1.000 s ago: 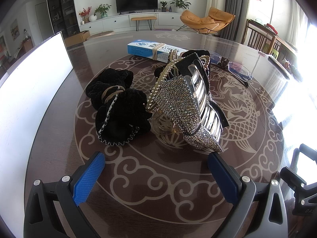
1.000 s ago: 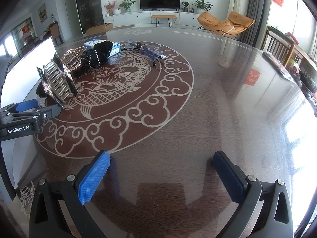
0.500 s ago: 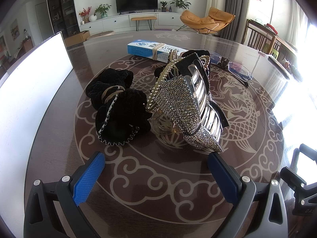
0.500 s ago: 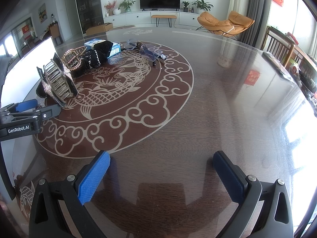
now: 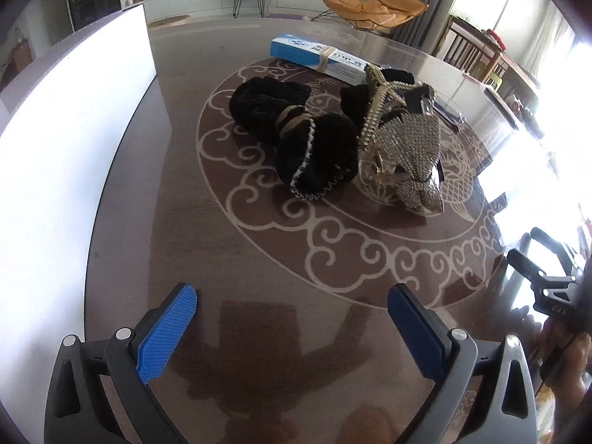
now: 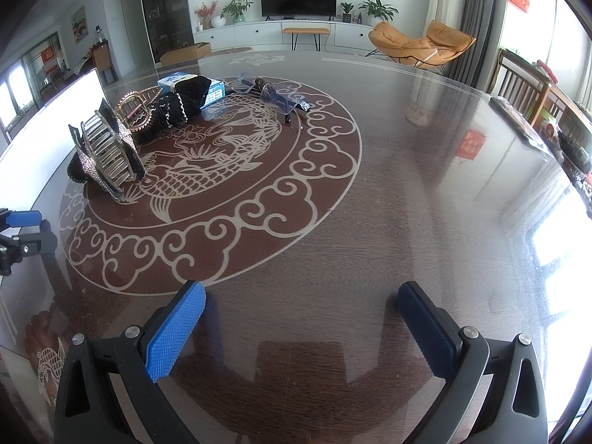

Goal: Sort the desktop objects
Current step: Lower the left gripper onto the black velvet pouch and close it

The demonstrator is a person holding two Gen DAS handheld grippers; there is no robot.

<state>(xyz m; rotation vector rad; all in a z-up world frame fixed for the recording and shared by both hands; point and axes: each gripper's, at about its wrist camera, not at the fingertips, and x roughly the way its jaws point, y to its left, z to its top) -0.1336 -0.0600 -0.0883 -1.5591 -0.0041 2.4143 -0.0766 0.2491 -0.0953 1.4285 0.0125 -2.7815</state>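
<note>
A: Where's the stuff to sort?

B: Bunched mid-frame in my left view, on the dark glossy counter w/ the pale scroll inlay: black fuzzy scrunchies, touching a rhinestone-covered silver claw clip; blue-white carton behind, upper centre. Right view also shows clear-lens glasses, upper centre, apart from the pile. Guess it's one heap, nothing sorted yet. White box wall at frame left, prob. the bin.

A: Grippers?

B: Left hand-held gripper: jaws spread wide, nothing between, above the counter, short of the pile, tilted down at it. Right hand-held gripper: also wide, nothing held, low over bare counter, pile at its upper left.
</note>
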